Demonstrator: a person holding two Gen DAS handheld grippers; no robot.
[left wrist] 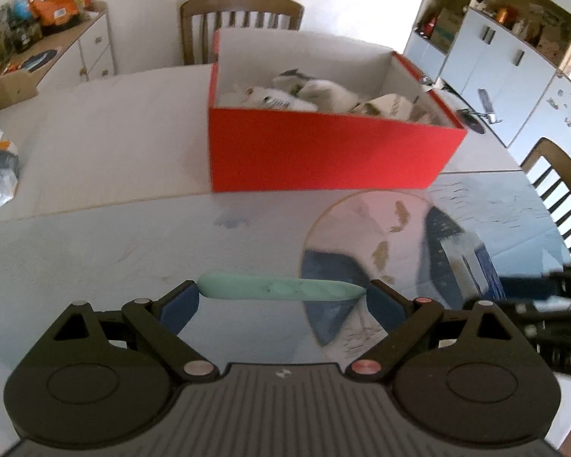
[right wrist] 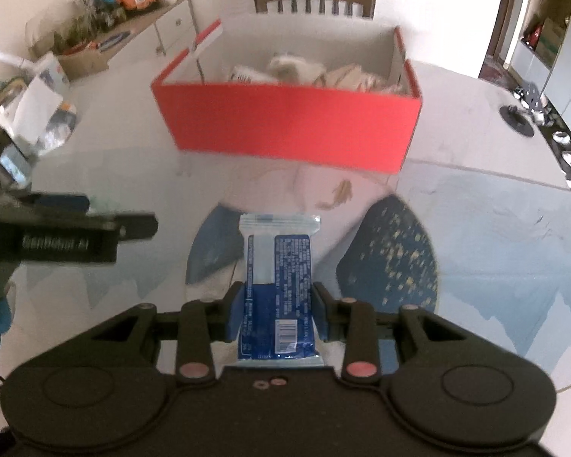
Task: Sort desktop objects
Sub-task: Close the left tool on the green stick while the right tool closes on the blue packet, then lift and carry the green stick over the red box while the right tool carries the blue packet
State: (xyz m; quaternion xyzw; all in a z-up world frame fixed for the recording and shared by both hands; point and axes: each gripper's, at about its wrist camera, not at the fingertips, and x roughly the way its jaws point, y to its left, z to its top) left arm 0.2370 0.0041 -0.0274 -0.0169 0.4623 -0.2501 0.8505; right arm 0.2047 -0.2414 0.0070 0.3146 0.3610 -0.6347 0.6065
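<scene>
Kitchen table (left wrist: 114, 144) carries my red box (left wrist: 323, 152) (already part full); my left gripper (left wrist: 281, 291) clamps a green stick (left wrist: 278, 290) lengthwise, right gripper (right wrist: 278, 310) pinches a blue packet (right wrist: 278, 266).

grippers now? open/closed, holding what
Left gripper: jaws wide, closed end to end on the pale green elongated object.
Right gripper: closed on the blue and white snack packet.
</scene>
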